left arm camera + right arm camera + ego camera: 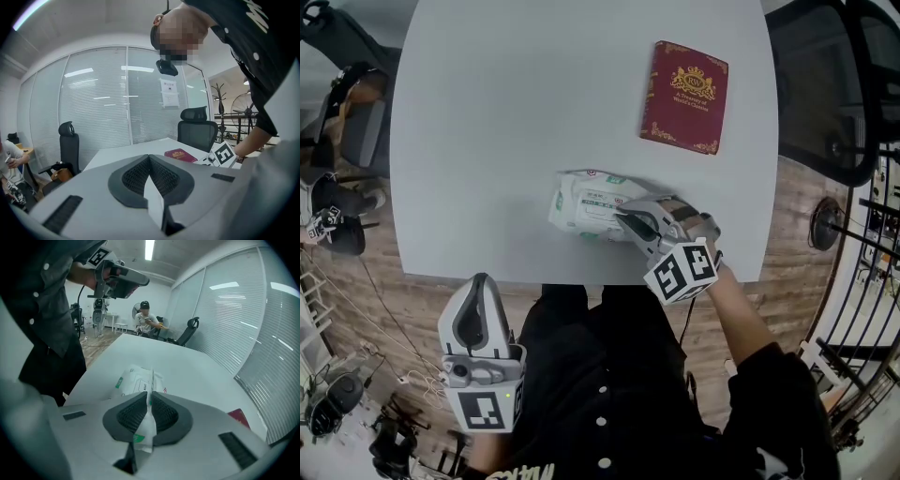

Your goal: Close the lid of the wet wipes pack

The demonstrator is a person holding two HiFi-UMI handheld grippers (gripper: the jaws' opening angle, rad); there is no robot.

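Pinching the lid flap of the wet wipes pack, the right claw is clamped on that thin sheet, with the pack lying near the front edge of the bench. The lid looks lifted, not yet sealed. Next it likely needs laying flat over the opening and pressing down. Meanwhile the left claw hangs closed and empty, off the bench.

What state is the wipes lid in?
Open: the lid stands up off the pack, pinched in the right gripper.

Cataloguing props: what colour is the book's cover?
The book is dark red with gold print; head view.
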